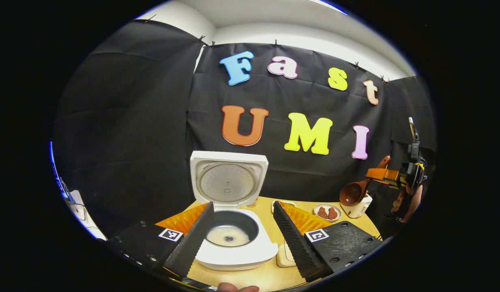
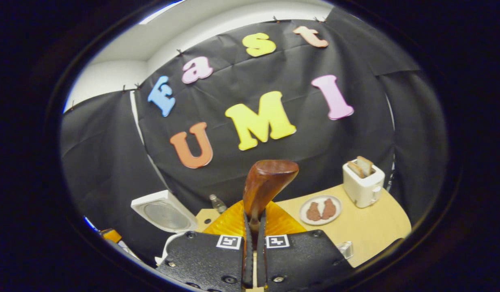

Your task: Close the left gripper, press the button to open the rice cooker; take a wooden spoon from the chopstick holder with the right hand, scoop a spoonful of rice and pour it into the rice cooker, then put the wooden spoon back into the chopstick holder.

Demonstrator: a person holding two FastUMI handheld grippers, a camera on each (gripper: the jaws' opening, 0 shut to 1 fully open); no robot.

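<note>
The white rice cooker (image 1: pixel 250 253) stands open on the wooden table, its lid (image 1: pixel 228 182) upright and a little rice lying in the dark inner pot (image 1: pixel 229 235). My left gripper (image 1: pixel 242 205) is open, one finger on each side of the pot and above it. At the far right my right gripper (image 1: pixel 389 175) is shut on the wooden spoon (image 1: pixel 353 192), whose bowl hangs at the rim of the white chopstick holder (image 1: pixel 358 209). In the right gripper view the spoon (image 2: pixel 268 182) sticks up from between the shut fingers of my right gripper (image 2: pixel 254 215).
A plate with brown food pieces (image 1: pixel 327 211) (image 2: pixel 320 209) sits beside the holder. A white toaster with bread (image 2: pixel 363 182) stands at the table's right end. A small bottle (image 2: pixel 218 202) is near the cooker lid (image 2: pixel 164 213). A fingertip (image 1: pixel 237 288) shows at the bottom edge.
</note>
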